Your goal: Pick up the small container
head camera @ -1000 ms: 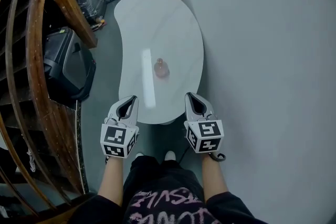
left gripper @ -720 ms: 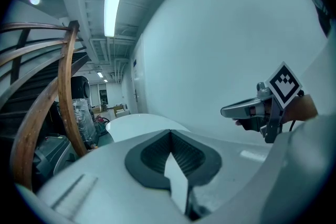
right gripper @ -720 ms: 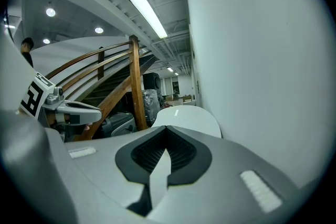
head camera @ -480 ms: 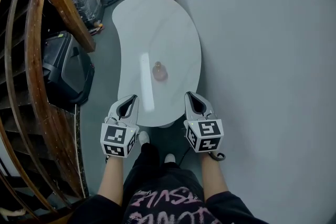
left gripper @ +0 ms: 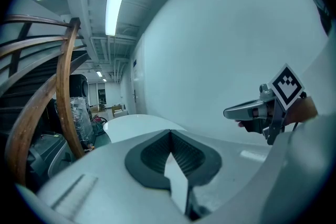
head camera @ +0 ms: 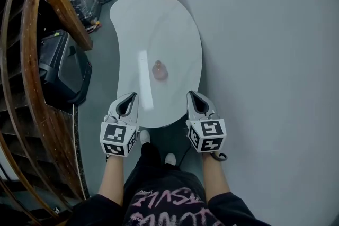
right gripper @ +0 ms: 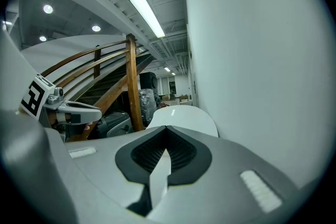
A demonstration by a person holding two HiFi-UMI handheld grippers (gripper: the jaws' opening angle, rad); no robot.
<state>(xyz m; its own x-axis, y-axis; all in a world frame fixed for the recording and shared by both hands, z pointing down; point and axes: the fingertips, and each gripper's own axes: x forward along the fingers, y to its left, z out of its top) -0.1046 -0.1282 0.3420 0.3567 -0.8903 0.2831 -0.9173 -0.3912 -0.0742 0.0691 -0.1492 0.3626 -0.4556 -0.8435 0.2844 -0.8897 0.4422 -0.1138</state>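
Office hallway: wooden staircase, strip light, white table.

White kidney-shaped table w/ small pink container nr its centre.

You can read no text cleanly here. The pink lettering on your dark shirt shows upside down in the head view, cut off at the bottom edge, too broken to spell out. The cubes on your left gripper and right gripper carry only black-and-white square markers.
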